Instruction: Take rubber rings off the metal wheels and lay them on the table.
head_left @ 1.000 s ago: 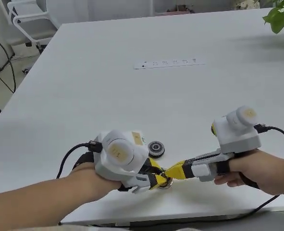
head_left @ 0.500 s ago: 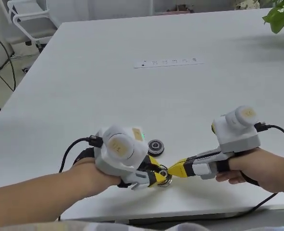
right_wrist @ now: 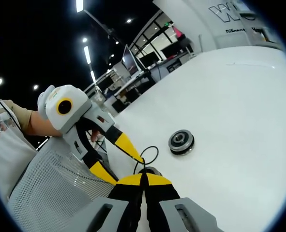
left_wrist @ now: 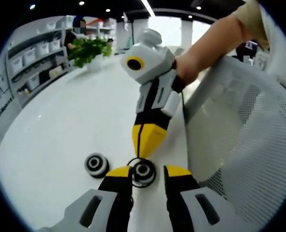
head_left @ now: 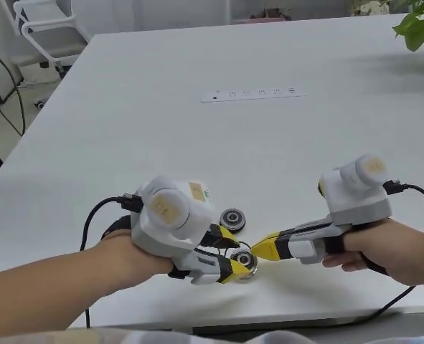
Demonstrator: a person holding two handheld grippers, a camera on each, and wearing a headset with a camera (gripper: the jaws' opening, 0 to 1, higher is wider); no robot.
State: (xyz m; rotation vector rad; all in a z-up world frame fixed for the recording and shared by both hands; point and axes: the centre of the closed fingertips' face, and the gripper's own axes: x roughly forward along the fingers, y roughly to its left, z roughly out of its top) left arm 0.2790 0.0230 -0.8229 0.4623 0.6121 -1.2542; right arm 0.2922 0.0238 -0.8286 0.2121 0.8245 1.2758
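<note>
The left gripper (left_wrist: pixel 147 171) holds a metal wheel (head_left: pixel 245 261) between its two yellow jaws, just above the near edge of the white table (head_left: pixel 197 143). The right gripper (right_wrist: pixel 143 179) has its jaws pressed together on the thin black rubber ring (right_wrist: pixel 157 150), which stands out from this wheel as a loose loop. A second wheel (head_left: pixel 232 218) lies flat on the table just beside them, with its ring on it.
</note>
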